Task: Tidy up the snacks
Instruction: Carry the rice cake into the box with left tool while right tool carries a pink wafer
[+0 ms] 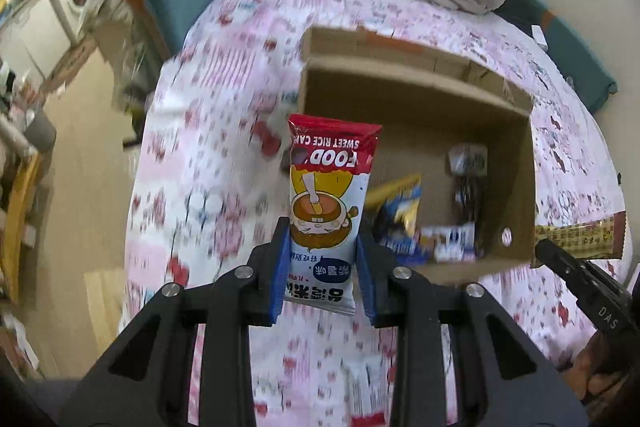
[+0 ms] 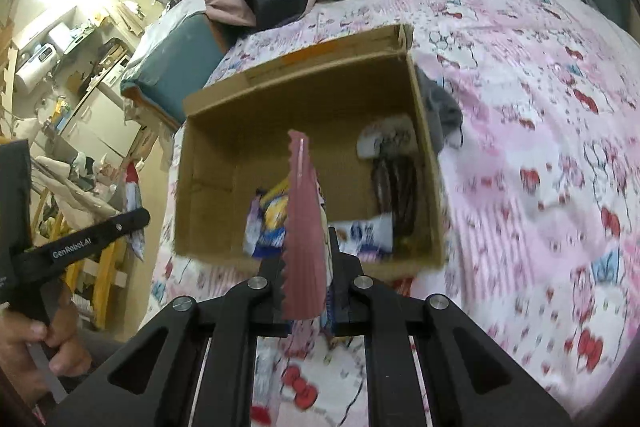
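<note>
Two snacks in hand. Left wrist: my left gripper (image 1: pixel 323 269) clamps the rice cake packet (image 1: pixel 326 203), long axis pointing away, cardboard box (image 1: pixel 416 99) far-right. Right wrist: my right gripper (image 2: pixel 307 291) pinches a maroon-edged wrapper (image 2: pixel 305 227), box (image 2: pixel 304 95) straight ahead, nearer.

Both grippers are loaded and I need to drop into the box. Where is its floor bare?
Inside the cardboard box, the floor is bare along the left wall and far wall. The near edge is crowded with blue wrappers, and a dark packet lines the right wall.
</note>
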